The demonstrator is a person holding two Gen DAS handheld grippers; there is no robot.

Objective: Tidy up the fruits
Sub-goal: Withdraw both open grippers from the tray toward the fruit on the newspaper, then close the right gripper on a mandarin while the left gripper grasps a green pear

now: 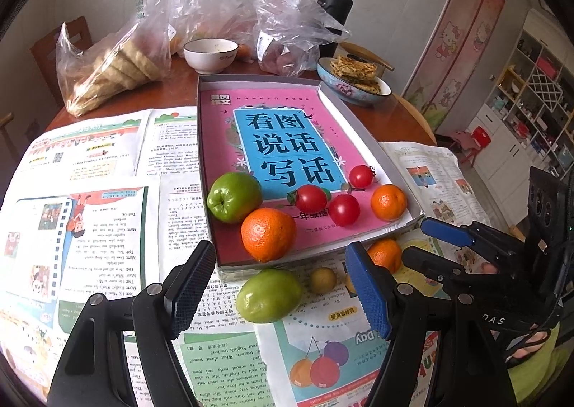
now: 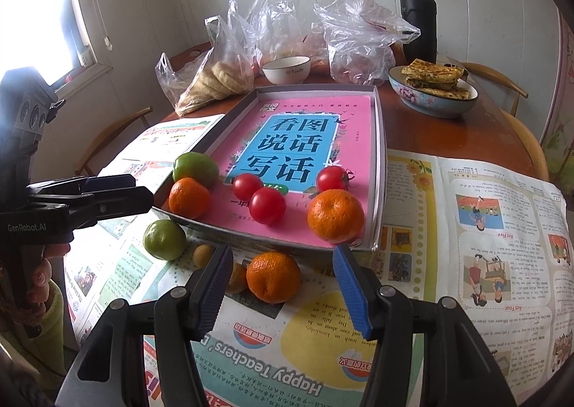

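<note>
Right wrist view: both claws, left and right, hang released over loose fruit on the bench near the tray; an orange likely goes in next, needing a lower, closing claw.

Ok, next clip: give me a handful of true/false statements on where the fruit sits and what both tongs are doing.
1. Three red tomatoes lie in the shallow box. True.
2. The left tongs grip a green fruit. False: they stand open, with the fruit on the newspaper ahead of them.
3. An orange lies on the newspaper just outside the box's near edge. True.
4. The right tongs hold a tomato. False: they are open and hold nothing.
5. The white bowl holds the oranges. False: no oranges show in it; two oranges lie in the box.
</note>
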